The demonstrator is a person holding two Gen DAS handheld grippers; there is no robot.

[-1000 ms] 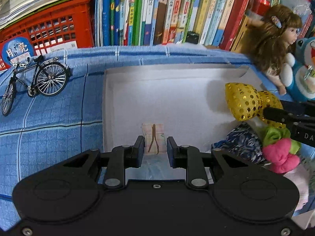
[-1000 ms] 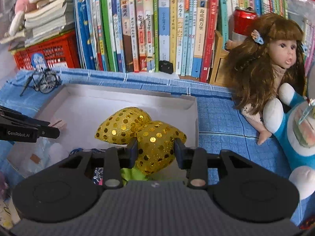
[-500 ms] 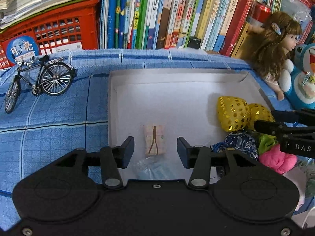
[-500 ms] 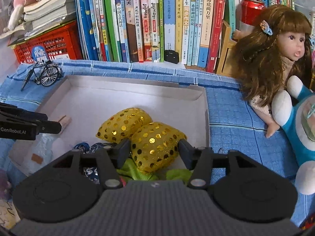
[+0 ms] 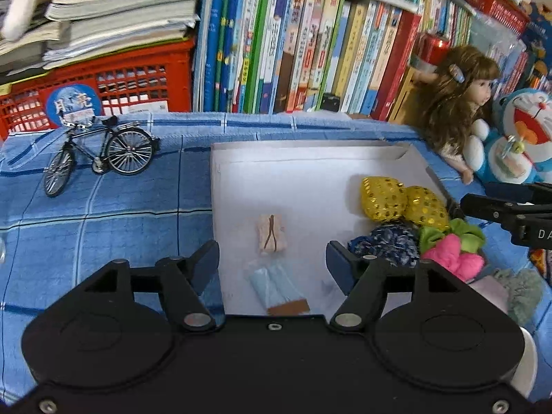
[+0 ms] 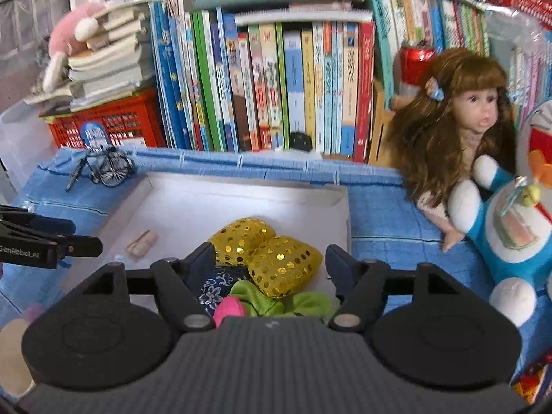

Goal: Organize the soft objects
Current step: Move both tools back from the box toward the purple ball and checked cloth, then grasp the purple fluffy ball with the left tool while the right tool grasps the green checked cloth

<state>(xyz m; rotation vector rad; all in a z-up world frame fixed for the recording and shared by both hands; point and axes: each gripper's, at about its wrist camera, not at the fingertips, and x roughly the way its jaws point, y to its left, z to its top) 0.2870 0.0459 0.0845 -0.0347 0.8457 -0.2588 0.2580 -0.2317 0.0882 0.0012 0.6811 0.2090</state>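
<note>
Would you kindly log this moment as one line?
left tool: open | right tool: open | gold bow: in white box | beige roll: in box

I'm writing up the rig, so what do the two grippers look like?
Both are matte black plastic: two round discs, angular linkage arms with silver pins, and dark blue-black finger pads. The left gripper reads "GenRobot.AI" in white; the right gripper has a ribbed grey top. No cables or sleeves show.

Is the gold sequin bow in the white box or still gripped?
In the box. The gold sequin bow lies on the white box floor, right gripper open around it.
</note>
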